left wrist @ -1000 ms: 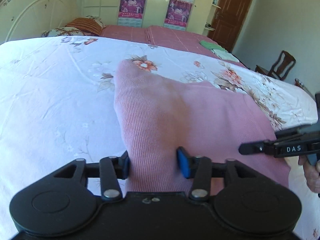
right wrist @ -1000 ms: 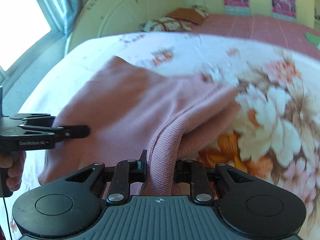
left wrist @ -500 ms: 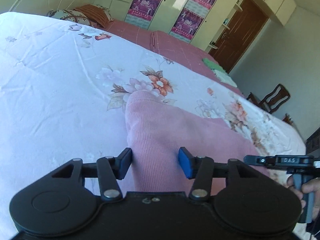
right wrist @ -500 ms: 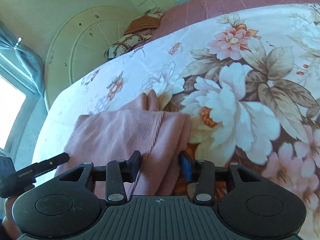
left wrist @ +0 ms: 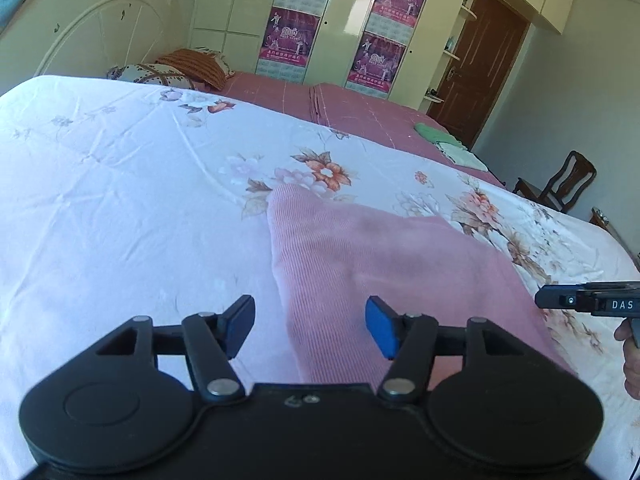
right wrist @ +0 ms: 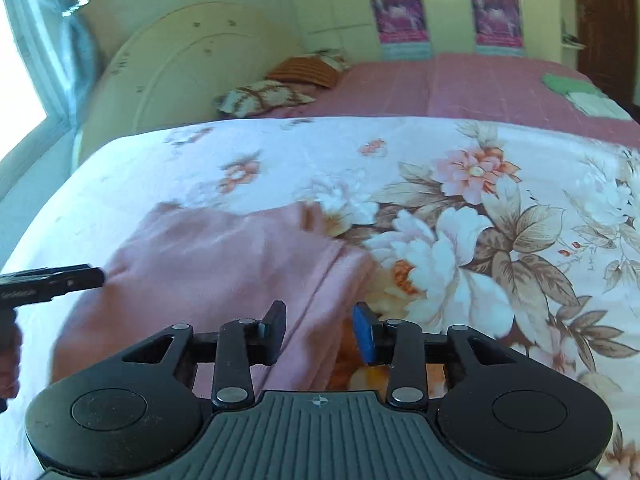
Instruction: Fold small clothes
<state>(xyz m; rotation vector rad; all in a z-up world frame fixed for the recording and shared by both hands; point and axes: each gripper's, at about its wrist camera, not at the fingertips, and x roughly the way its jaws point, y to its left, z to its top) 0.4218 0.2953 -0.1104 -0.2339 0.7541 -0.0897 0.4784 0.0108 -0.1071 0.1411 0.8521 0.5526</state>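
Sunlit bedding fills both views: a white bedspread (left wrist: 120, 208) printed with flowers, and beyond it a pink sheet (left wrist: 360, 112), pillows (left wrist: 188, 70) by a cream headboard (left wrist: 100, 36), a wardrobe with posters (left wrist: 320, 24) and a brown door (left wrist: 476, 68). On the bedspread lies the pink ribbed garment (left wrist: 380, 264), folded flat. The left gripper (left wrist: 310, 326) hovers over the garment's left edge with its fingers apart; they have just been opening, and the cloth lies under and ahead of the gap, with neither pad (left wrist: 380, 326) pressing on it. From the right wrist view the garment (right wrist: 224, 264) stretches ahead and to the left of the right gripper (right wrist: 318, 332), its folded right edge running between the fingers. Those fingers have also just been opening and now stand apart, clear of the fabric. Each gripper's tip shows at the side of the other's view, a hand (left wrist: 632, 360) on its grip.
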